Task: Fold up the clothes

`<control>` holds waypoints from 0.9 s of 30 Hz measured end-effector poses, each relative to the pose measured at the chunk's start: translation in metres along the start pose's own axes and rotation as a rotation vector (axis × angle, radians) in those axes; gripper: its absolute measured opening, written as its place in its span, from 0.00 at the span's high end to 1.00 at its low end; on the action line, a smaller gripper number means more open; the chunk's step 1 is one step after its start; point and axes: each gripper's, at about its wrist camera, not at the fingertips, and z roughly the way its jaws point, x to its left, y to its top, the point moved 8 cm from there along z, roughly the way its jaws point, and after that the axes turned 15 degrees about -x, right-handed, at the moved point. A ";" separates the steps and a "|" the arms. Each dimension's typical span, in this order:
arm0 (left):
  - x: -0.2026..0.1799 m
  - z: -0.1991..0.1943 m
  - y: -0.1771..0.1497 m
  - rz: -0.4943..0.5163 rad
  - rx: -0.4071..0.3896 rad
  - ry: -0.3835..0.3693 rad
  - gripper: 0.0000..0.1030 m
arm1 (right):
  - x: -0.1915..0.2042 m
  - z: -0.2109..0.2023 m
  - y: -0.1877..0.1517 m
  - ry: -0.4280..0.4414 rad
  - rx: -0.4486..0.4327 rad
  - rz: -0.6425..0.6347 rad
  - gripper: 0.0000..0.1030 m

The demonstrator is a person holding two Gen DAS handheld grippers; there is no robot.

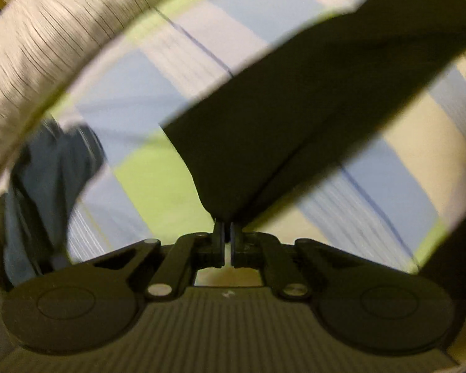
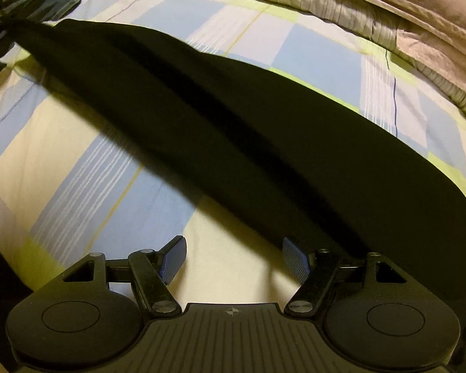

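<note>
Black cloth: a dark garment [image 1: 295, 124] runs as a long band across the bed, one end pinched at the left gripper [image 1: 227, 233], the rest stretching away toward the upper right of the left wrist view.
Left gripper: jaws closed together on the garment's near corner; the cloth fans out wider just past the fingertips.
Right gripper [image 2: 233, 259]: jaws stand wide apart, blue pads [image 2: 296, 261] bare, nothing between them; it hangs over pale sheet.
Garment edge by the right gripper: the black garment [image 2: 233, 130] passes just beyond and to the right of the right finger, its lower edge near that finger; whether they touch I cannot tell.
Open room near: bare checked bedsheet [image 2: 62, 155] in blue, cream and lime lies to the left of the right gripper, in front of the band.
Open room beyond: more sheet [image 2: 310, 52] shows past the garment's far edge.
Far border: a grey striped quilt [image 2: 326, 3] is bunched along the back of the bed.
Far left corner: a blue-grey piece of clothing [image 2: 56, 0] lies by the garment's distant end.
</note>
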 end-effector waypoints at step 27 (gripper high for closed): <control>-0.169 0.049 -0.055 0.769 -0.160 0.187 0.55 | -0.012 0.004 -0.035 -0.128 0.043 -0.296 0.30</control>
